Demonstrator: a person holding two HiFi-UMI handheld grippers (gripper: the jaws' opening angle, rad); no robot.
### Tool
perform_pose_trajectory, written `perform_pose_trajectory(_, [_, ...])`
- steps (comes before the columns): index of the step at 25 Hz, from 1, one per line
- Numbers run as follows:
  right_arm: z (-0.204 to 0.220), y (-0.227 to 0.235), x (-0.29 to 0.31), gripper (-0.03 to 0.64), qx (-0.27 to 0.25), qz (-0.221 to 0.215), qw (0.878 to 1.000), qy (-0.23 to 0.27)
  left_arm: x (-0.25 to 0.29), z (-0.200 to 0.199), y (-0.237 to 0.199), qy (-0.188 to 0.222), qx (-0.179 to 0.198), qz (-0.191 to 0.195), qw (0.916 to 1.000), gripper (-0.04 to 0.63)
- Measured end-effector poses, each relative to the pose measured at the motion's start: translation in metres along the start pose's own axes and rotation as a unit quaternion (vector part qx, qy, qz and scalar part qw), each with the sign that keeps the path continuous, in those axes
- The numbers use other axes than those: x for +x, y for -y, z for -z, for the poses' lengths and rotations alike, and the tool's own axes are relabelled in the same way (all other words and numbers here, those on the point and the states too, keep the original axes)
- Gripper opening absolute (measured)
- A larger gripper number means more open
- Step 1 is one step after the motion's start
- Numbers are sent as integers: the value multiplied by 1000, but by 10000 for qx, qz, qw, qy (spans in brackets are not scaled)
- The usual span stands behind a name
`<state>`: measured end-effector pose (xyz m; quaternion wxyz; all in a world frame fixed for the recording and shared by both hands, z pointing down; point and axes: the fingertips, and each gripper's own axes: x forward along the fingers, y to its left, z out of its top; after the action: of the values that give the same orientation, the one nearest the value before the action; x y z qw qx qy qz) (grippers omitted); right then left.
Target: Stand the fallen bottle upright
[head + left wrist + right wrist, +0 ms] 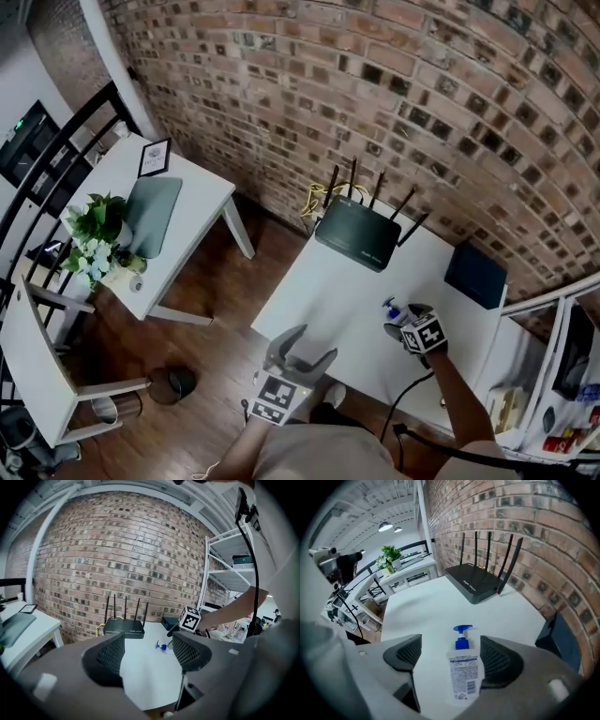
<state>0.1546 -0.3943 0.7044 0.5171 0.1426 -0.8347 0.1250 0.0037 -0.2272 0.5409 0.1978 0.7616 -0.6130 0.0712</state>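
Note:
A clear bottle [464,674] with a blue pump head and a printed label lies on its side on the white table [319,300]. In the head view the bottle [394,309] is near the table's right front, and it shows small in the left gripper view [163,646]. My right gripper [450,653] is open with its jaws either side of the bottle; the right jaw is close against it, with a gap on the left. From above, the right gripper [412,326] covers most of the bottle. My left gripper [307,347] hangs open and holds nothing at the table's front edge [147,651].
A black router [356,234] with several antennas stands at the table's back by the brick wall. A dark box [475,275] sits at the back right. White shelving [562,375] is at the right. A second white desk [183,239] with a plant [98,234] stands at the left.

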Motion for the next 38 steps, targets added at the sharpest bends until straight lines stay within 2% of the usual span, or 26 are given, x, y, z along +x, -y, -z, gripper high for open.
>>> perform_pose_trajectory(4, [9,18,25,379,53,-137,9975,-696,-5,9,-7,-36,-172,-245,9995,336])
perform_pose_trajectory(7, [20,22,43,377,-135,-268,9921,-1219,-10,17,-8,-80,-290,-363,9989,336])
perform_pose_trajectory(13, [17,33,67,377,-538,-287,9844,-1649,-17,25,-9,-142,-363,-503,9980,336])
perform_pose_trajectory(16, [21,37,76,377,-396,-338,9812,-1859,-20,28,-7,-146,-391,-522,9978,336])
perform_pose_trajectory(19, [22,40,79,265,-271,-308,9799,-1952,-21,28,-4,-143,-376,-490,9980,336])
perform_pose_trajectory(21, [21,40,79,244,-393,-289,9793,-1966,-22,27,-3,-136,-361,-462,9982,336])
perform_pose_trajectory(22, [21,39,79,216,-457,-311,9791,-1956,-21,27,-3,-135,-352,-446,9983,336])
perform_pose_trajectory(23, [21,37,79,137,-499,-323,9794,-1931,-21,26,-2,-133,-342,-425,9984,336])
perform_pose_trajectory(27, [18,34,72,135,-525,-187,9843,-1673,-20,20,5,-101,-283,-300,9991,334])
perform_pose_trajectory(31, [10,32,51,137,-514,-8,9914,-1199,-15,15,11,-58,-217,-144,9996,334])
perform_pose_trajectory(35, [8,40,19,135,-140,345,9978,-555,-6,14,26,-71,-165,172,9997,333])
perform_pose_trajectory(38, [15,51,-8,137,315,750,9967,-32,2,12,43,-58,-134,475,9988,331])
